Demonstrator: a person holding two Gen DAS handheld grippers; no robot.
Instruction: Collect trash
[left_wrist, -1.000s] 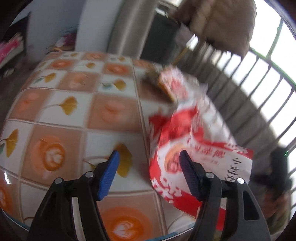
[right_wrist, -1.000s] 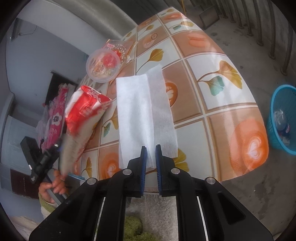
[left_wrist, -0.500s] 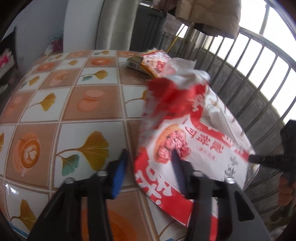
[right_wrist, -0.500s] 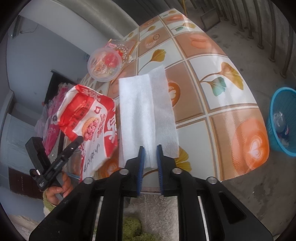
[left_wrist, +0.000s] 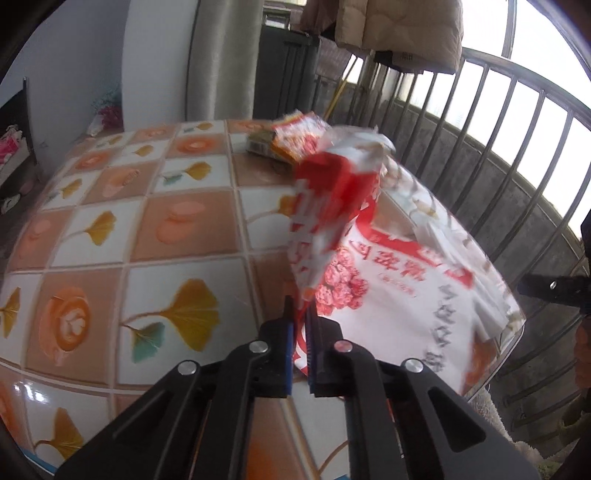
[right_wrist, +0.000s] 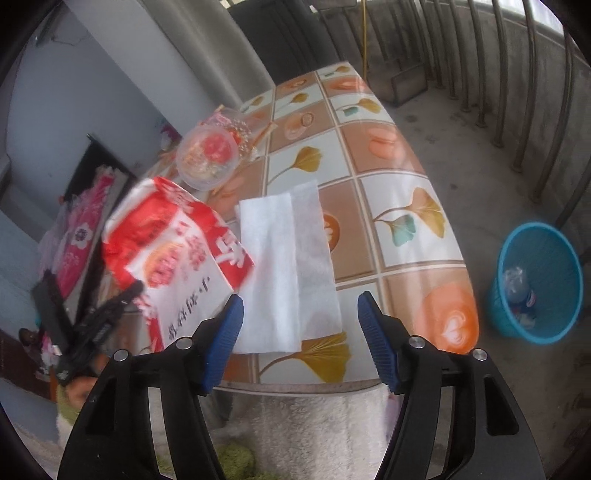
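A white tissue (right_wrist: 291, 266) lies flat at the table's (right_wrist: 413, 266) near edge, long axis running away from the right gripper (right_wrist: 299, 325), straight ahead between jaws that have just been opening, nothing clasped. The left gripper (left_wrist: 300, 325), jaws just closed, pinches a corner of a red-and-white snack bag (left_wrist: 388, 288), lifted just left of the tissue. Beyond sit a plastic bowl (right_wrist: 207, 157) and wrappers (left_wrist: 299, 134). A blue bin (right_wrist: 539, 280) waits on the floor, right, unobstructed.
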